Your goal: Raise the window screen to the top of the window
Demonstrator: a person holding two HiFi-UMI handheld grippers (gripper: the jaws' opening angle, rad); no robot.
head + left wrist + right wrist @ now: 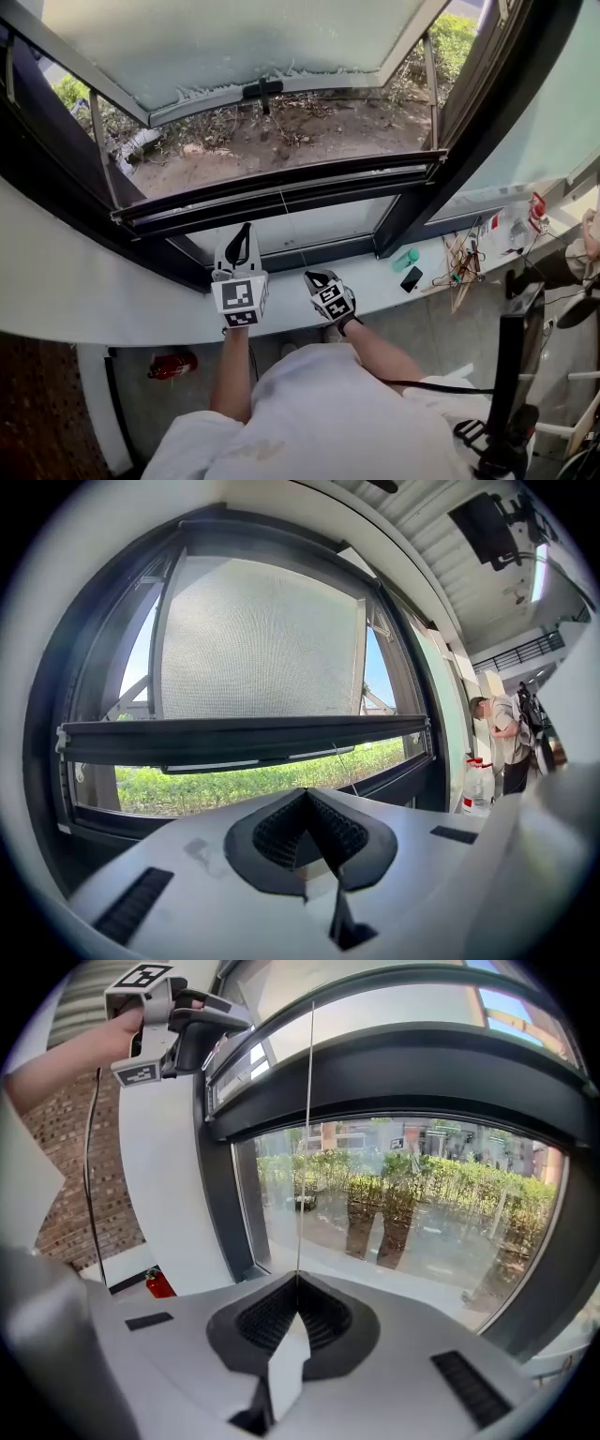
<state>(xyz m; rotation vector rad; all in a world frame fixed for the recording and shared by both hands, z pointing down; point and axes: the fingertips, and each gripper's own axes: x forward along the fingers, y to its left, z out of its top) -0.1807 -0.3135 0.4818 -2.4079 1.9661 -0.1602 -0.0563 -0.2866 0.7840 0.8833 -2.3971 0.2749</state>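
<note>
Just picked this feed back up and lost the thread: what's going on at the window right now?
A person stands at the window with a gripper in each hand. The right gripper is shut on a thin cord that runs straight up from its jaws. The left gripper points at the window, jaws together with nothing between them. The window screen's dark bar sits low in the opening, so the raise to the top is not yet done.
</note>
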